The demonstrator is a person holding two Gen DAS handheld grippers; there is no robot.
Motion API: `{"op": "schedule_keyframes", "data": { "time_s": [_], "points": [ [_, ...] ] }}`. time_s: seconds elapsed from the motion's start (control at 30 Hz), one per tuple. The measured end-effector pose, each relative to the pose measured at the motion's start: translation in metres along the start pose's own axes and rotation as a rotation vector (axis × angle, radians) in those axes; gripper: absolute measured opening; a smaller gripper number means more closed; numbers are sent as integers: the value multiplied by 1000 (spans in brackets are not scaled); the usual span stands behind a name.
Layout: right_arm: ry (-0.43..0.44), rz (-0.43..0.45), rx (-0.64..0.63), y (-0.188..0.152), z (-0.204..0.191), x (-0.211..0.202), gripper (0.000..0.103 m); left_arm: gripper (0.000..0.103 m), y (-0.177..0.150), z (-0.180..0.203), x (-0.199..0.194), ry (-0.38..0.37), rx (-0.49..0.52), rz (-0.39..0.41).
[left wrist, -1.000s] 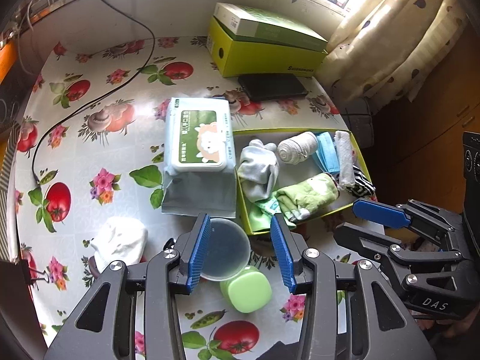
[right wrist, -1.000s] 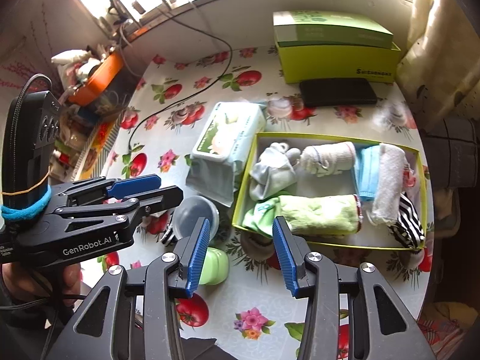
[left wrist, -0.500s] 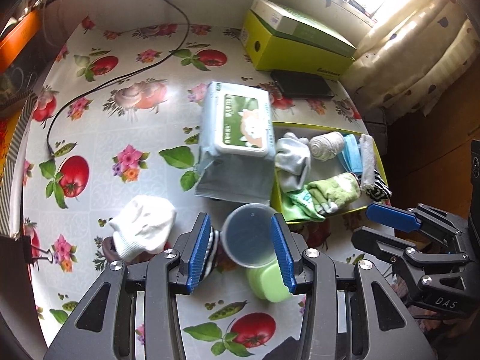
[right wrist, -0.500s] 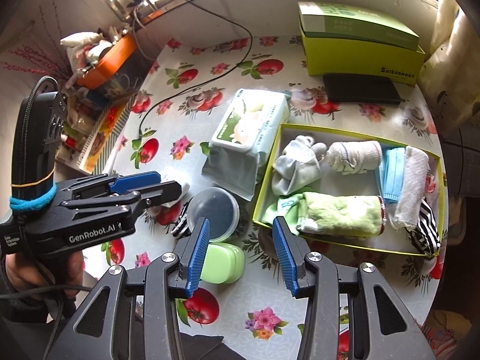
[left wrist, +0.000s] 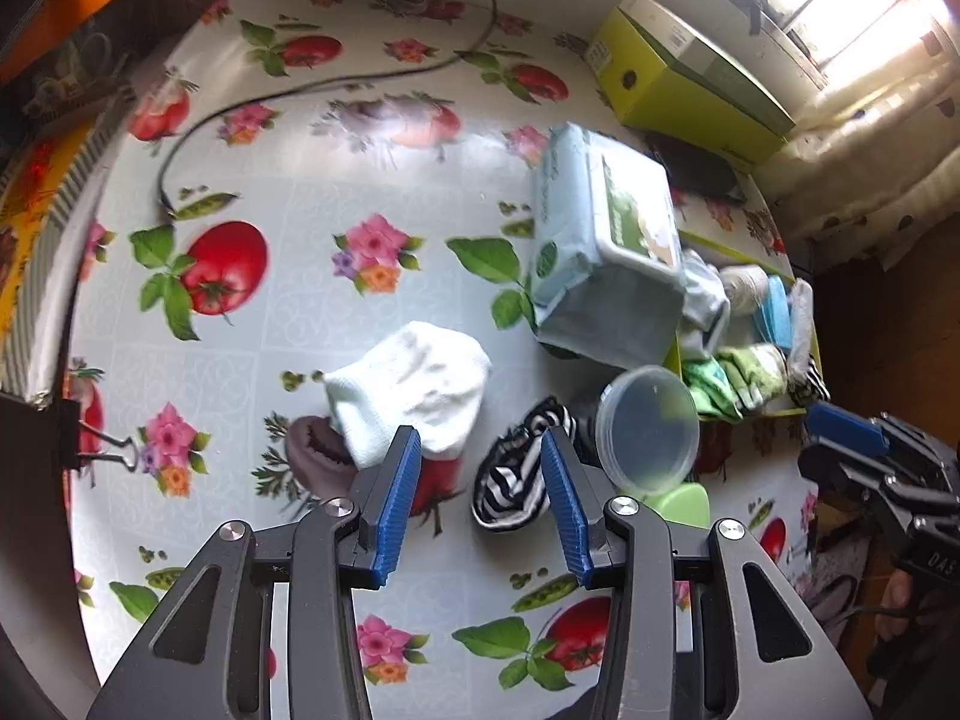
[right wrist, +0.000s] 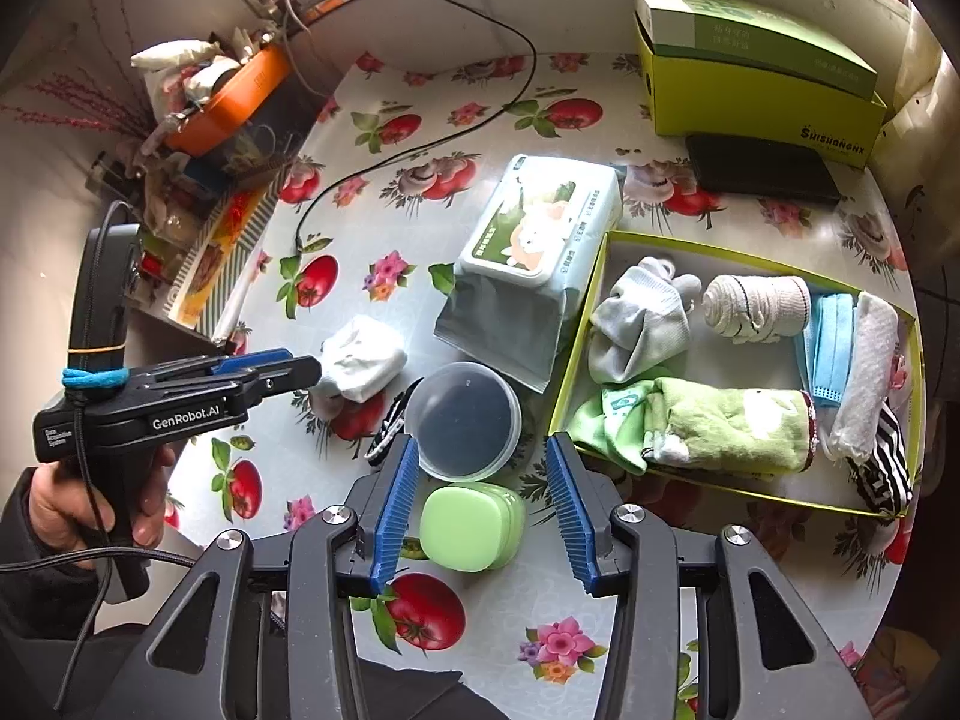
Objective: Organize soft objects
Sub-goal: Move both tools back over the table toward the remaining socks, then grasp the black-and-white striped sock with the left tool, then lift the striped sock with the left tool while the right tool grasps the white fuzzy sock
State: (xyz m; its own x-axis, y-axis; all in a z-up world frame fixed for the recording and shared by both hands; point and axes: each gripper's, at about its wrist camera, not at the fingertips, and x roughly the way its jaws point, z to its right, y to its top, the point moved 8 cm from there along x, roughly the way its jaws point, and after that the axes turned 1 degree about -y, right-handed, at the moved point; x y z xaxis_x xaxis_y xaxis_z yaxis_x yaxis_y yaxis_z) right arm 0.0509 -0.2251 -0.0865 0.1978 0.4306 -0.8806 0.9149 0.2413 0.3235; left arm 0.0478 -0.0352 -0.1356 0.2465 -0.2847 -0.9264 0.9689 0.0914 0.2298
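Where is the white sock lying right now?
In the left wrist view, the white sock lies on the tablecloth just ahead of the left gripper, left of the striped sock.

right gripper (right wrist: 477,501): jaws apart, over green case (right wrist: 471,527) | left gripper (right wrist: 282,365): at white sock (right wrist: 362,358)

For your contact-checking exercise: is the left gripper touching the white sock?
Cannot tell. In the left wrist view, the left gripper stands open with one fingertip overlapping the white sock, but height above it is unclear.
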Motion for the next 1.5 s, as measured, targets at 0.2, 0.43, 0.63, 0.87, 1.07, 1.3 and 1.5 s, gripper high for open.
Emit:
{"op": "schedule_keyframes", "data": {
  "time_s": [0.2,0.43,0.63,0.87,1.07,1.3,1.5],
  "points": [
    [-11,-7,10,0,1,3,44,43,-20,19,36,-44,88,-98],
    [-25,-16,24,-1,3,3,44,43,-23,24,76,18,171,-153],
    [-27,-17,27,0,4,4,44,42,-24,32,86,45,229,-136],
    [-24,-14,26,6,4,4,44,14,-23,29,75,17,200,-116],
    [-17,-23,3,13,-5,9,44,14,-23,13,40,-42,126,-66],
    [7,-52,-72,22,-34,28,44,14,-23,-23,5,-45,18,13],
    [37,-103,-151,34,-72,62,44,14,-19,-63,-16,-10,-74,82]
  ]
}}
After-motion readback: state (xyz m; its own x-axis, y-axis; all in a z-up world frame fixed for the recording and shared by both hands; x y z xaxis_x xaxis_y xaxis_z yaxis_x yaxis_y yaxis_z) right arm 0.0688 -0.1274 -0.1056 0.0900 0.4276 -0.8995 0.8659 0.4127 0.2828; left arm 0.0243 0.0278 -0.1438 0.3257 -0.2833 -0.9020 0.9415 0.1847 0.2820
